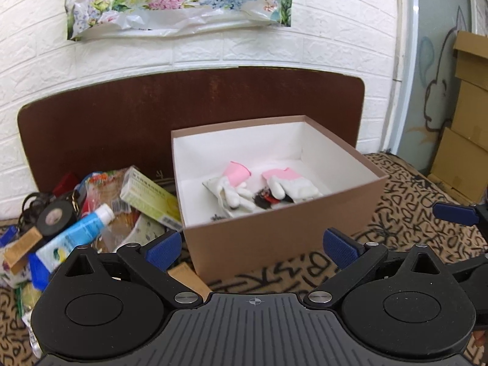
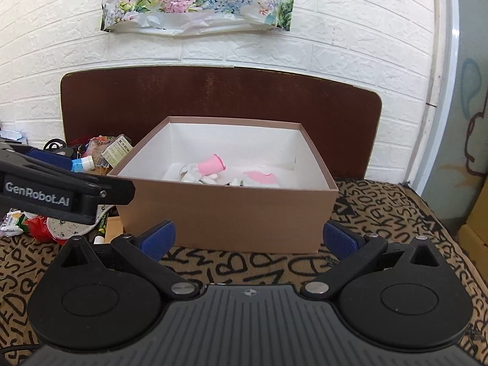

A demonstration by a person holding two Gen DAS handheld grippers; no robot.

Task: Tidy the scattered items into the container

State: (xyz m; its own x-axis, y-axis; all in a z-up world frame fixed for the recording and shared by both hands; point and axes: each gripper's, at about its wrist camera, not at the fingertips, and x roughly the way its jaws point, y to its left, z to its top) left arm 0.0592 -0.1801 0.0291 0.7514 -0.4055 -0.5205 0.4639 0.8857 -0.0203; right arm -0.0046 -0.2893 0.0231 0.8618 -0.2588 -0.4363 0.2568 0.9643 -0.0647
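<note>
Left wrist view: ahead-left of my left gripper, spread wide and empty, a blue-and-white tube lies atop clutter. Straight ahead sits the brown box, pink-cuffed gloves inside. My right gripper gapes empty before it.

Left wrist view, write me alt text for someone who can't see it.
An open brown box sits on a letter-patterned cloth, holding a pair of pink-cuffed white gloves. To its left lies a pile of clutter, including a blue-and-white tube and a black tape roll. The left claw is open and empty.
</note>
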